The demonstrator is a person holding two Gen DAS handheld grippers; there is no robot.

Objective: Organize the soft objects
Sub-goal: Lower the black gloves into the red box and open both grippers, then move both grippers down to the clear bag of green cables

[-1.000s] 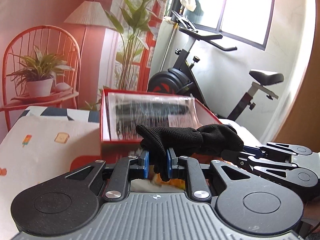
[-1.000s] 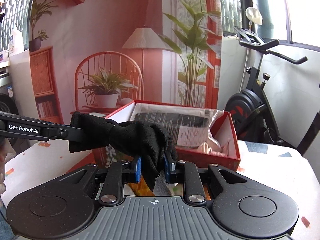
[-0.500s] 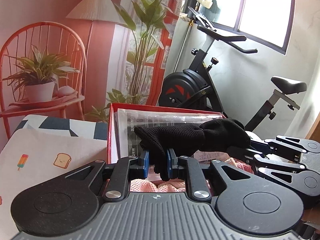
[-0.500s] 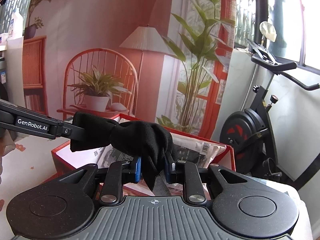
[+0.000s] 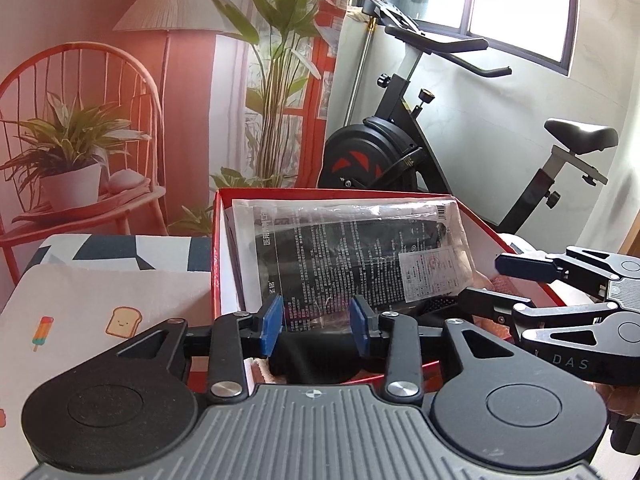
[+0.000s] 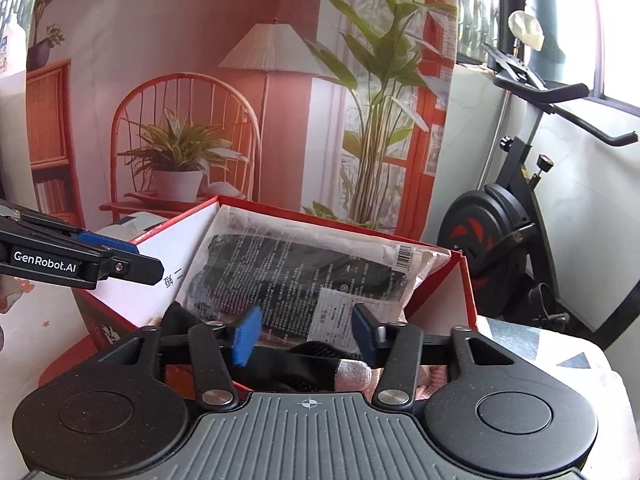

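Both grippers hover over the near edge of an open red box [image 5: 216, 240] [image 6: 466, 292]. My left gripper [image 5: 318, 324] is open and empty. My right gripper [image 6: 306, 334] is open and empty too. The black knit glove [image 5: 308, 360] [image 6: 288, 368] lies in the box just below the blue pads, with a silver fingertip [image 6: 354, 372] showing. A plastic-wrapped black item [image 5: 352, 248] [image 6: 296, 272] leans against the far wall of the box. Pink cloth [image 6: 434, 376] lies in the box bottom. The right gripper's fingers [image 5: 560, 292] show at the right in the left wrist view.
The box stands on a table with a patterned cloth [image 5: 100, 300]. Behind it hangs a printed backdrop of a chair, lamp and plants [image 5: 160, 100]. An exercise bike [image 5: 420, 140] stands at the back right under a window.
Both grippers have opened and let go of the black glove, which dropped into the red box. Both have moved closer over the box.
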